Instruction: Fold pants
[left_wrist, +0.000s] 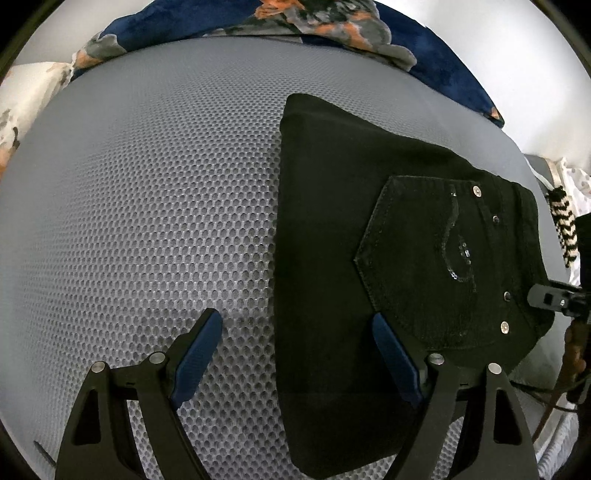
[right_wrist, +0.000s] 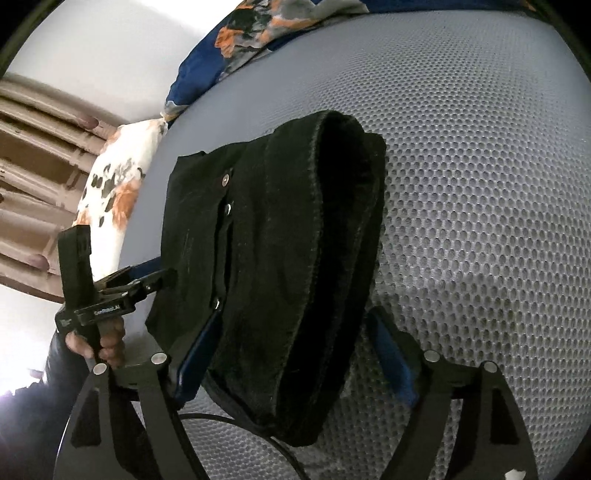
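Left wrist view: left gripper (left_wrist: 297, 354) jaws stand apart, empty, straddling the near left edge of the folded black pants (left_wrist: 369, 240), pocket side up on the grey mesh mattress (left_wrist: 147, 221), likely released. Right gripper (right_wrist: 291, 354) jaws stand apart around the thick folded bundle, touching or not unclear, probably squaring it.

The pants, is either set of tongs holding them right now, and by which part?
Neither. The left tongs stand open over the black pants' folded edge. The right tongs stand open astride the waistband end, gripping nothing.
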